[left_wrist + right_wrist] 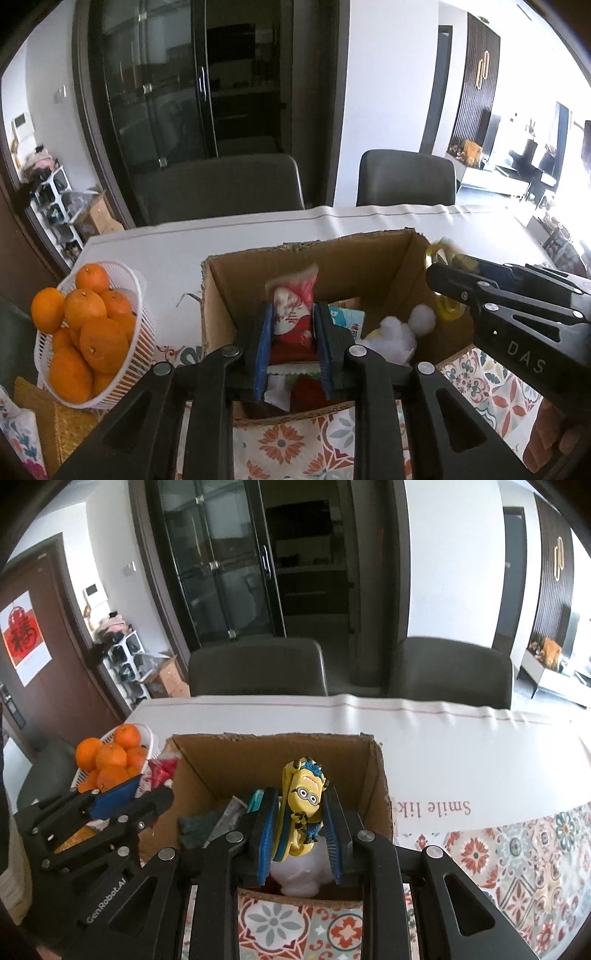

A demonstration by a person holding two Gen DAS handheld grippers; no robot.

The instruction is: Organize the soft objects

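An open cardboard box stands on the table in front of both grippers. My left gripper is shut on a red and white soft packet and holds it over the box. My right gripper is shut on a yellow minion soft toy and holds it upside down over the box; it also shows at the right of the left wrist view. A white plush, packets and a dark cloth lie inside the box.
A white basket of oranges stands left of the box. A patterned tablecloth and a white cloth cover the table. Two dark chairs stand behind it.
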